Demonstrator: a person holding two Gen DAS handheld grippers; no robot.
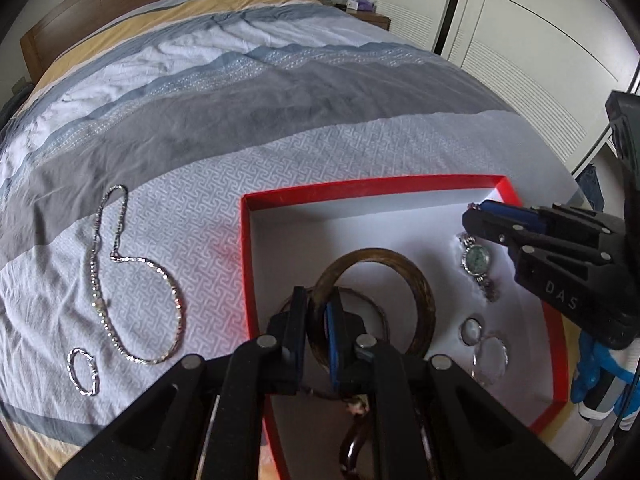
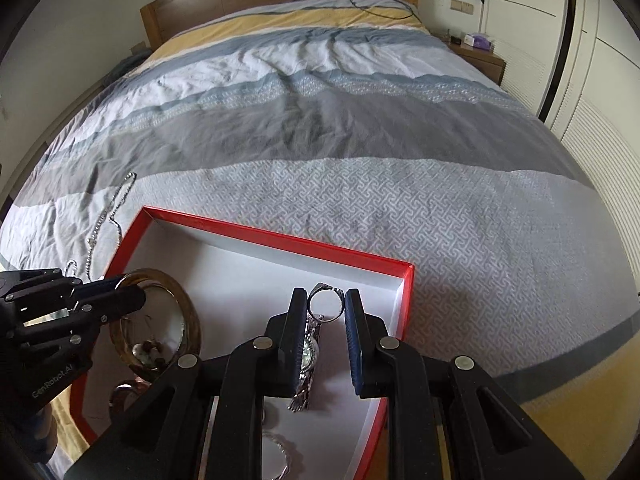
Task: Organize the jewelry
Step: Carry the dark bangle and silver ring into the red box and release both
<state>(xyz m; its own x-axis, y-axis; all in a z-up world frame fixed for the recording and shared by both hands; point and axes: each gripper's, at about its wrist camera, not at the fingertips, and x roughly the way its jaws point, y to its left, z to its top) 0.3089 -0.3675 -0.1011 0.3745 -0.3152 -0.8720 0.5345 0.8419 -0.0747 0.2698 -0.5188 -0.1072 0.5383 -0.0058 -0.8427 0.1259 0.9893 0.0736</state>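
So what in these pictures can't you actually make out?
- Left wrist view: beaded piece in the red box, hidden behind the left tongs.
- Right wrist view: silver chain, cut off by the bottom edge.
- Right wrist view: watch dial, partly covered by the right tongs' finger.

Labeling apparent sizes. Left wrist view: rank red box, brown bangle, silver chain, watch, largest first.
As they look in that view:
1. red box
2. silver chain, spread on the bedspread
3. brown bangle, shown larger by sitting close to the camera in the left tool
4. watch
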